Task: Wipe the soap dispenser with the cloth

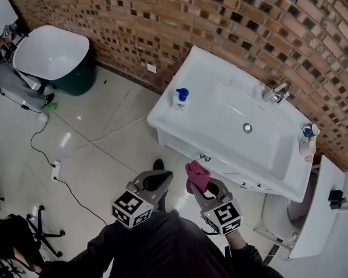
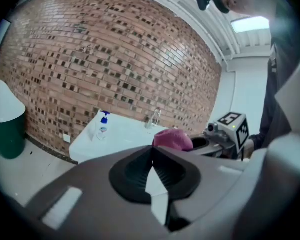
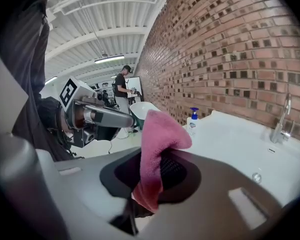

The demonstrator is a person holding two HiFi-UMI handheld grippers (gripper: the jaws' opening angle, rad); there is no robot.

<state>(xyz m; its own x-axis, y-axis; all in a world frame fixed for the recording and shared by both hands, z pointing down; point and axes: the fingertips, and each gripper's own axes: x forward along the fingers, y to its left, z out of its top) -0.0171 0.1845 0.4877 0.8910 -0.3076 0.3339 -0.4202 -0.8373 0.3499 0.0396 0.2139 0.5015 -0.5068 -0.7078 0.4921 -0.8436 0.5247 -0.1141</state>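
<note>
Staging for wipe.
Clamping pink cloth in right gripper; holding left gripper closed, empty (probably sparing it for steadying soap dispenser).

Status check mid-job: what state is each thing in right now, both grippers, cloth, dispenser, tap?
Left gripper: shut, empty.
Right gripper: shut on the cloth.
Cloth: bunched, pinched between the jaws, in the air.
Soap dispenser: upright on the sink corner, untouched.
Tap: no water seen running.
</note>
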